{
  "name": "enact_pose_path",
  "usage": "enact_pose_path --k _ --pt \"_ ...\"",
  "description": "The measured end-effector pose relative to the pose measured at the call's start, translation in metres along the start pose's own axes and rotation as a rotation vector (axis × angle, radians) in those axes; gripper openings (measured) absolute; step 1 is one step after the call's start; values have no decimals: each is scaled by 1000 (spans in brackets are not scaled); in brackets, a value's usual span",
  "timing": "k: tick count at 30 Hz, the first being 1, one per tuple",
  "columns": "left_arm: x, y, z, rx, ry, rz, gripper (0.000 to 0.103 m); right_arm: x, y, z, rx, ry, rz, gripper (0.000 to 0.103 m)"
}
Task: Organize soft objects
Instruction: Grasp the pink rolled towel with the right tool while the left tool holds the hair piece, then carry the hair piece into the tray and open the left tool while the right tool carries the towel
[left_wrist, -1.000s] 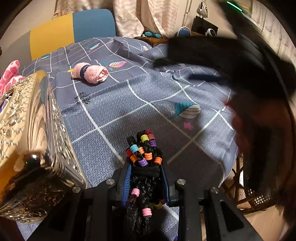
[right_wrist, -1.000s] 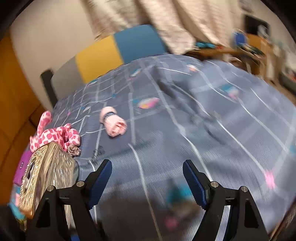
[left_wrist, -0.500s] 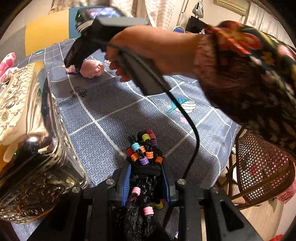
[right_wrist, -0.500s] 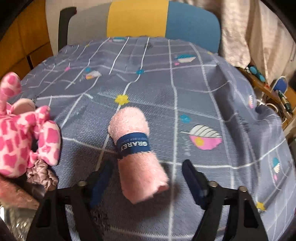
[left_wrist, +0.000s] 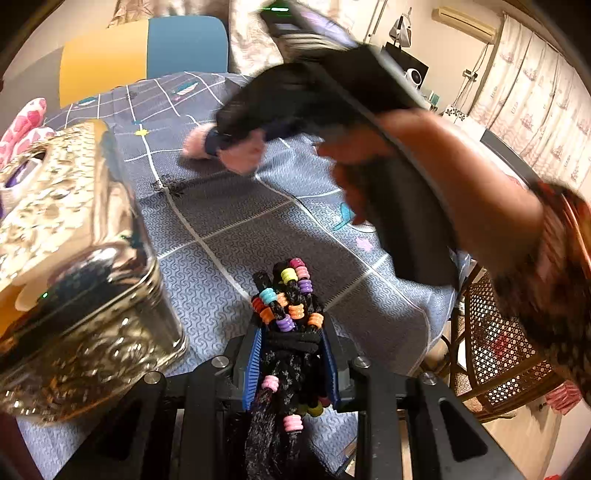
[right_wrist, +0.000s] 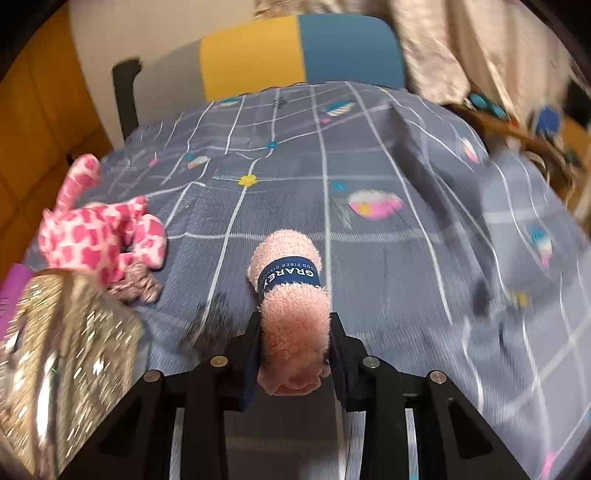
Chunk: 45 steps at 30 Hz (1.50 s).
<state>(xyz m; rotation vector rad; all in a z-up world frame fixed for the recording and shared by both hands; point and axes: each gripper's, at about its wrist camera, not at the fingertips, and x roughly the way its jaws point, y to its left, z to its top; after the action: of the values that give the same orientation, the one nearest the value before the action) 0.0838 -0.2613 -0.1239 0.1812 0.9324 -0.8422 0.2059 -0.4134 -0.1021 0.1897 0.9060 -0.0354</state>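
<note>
Right gripper (right_wrist: 293, 345): jaws have just closed and now pinch the near end of a rolled pink fleecy towel (right_wrist: 291, 295), bound by a navy printed band, lying mid-bed on the grey grid-patterned bedspread (right_wrist: 424, 280). Left gripper (left_wrist: 293, 363): narrow, clamped on a black braided cord bundle (left_wrist: 290, 306) strung with coloured beads, near the bed's front edge beside a gold embossed box (left_wrist: 74, 258).

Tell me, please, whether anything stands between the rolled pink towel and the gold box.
Nothing visible does. The right gripper has just closed on the towel; only bare cloth separates it from the gold box. The pink plush lies behind that path.
</note>
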Motion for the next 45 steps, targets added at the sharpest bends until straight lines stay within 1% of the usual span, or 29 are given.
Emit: enact_pose_path --k 1,4,6,9,14,17,19,20,21,22,24,26,29,30,31,33,34,37,40,44,45 --pt "-2 0 -1 0 -1 0 28 -9 -4 -9 33 -6 10 33" --pt "-13 -2 -7 6 -14 -6 28 -26 -6 -36 77 -21 26 33" --pt "-22 -1 -10 9 -26 -12 28 -36 -5 -55 89 -30 17 33" --pt "-38 0 -13 16 -46 -12 28 -44 -4 -75 111 -38 9 33" --pt "-64 10 -12 -13 -96 -23 27 -51 -2 -98 161 -53 2 33" --pt "-88 23 -16 -44 -137 -22 27 -48 1 -108 151 -44 -17 34" --pt "-104 34 -19 -81 -158 -18 27 -48 3 -109 127 -43 -27 39" --pt "-112 39 -19 -100 -168 -16 27 -48 4 -107 116 -37 -35 39" --pt "-120 46 -21 -124 -182 -7 27 -48 5 -104 110 -34 -32 46" --pt "-127 55 -22 -150 -195 2 27 -49 5 -101 106 -34 -29 58" --pt "-141 71 -23 -204 -219 12 27 -49 9 -93 85 -44 -49 69" --pt "-157 88 -26 -259 -246 35 27 -46 16 -85 38 -44 -80 69" --pt "-175 111 -30 -324 -276 49 27 -33 24 -74 -21 -4 -128 69" --pt "-182 120 -32 -341 -285 61 27 -26 26 -72 -32 23 -144 66" --pt "-190 129 -35 -356 -294 77 27 -23 27 -71 -36 34 -150 55" --pt "-202 144 -41 -385 -309 114 27 -16 30 -70 -51 58 -166 47" --pt "-207 153 -44 -403 -311 130 27 -13 31 -70 -58 64 -177 45" --pt "-225 181 -54 -453 -316 185 27 -5 29 -72 -59 79 -200 43" --pt "-238 205 -64 -481 -313 253 27 -3 22 -73 -23 75 -186 43" --pt "-240 238 -73 -493 -294 333 27 -3 23 -72 -17 78 -191 41" --pt "-238 244 -76 -495 -280 338 28 -3 24 -71 -18 78 -195 40"
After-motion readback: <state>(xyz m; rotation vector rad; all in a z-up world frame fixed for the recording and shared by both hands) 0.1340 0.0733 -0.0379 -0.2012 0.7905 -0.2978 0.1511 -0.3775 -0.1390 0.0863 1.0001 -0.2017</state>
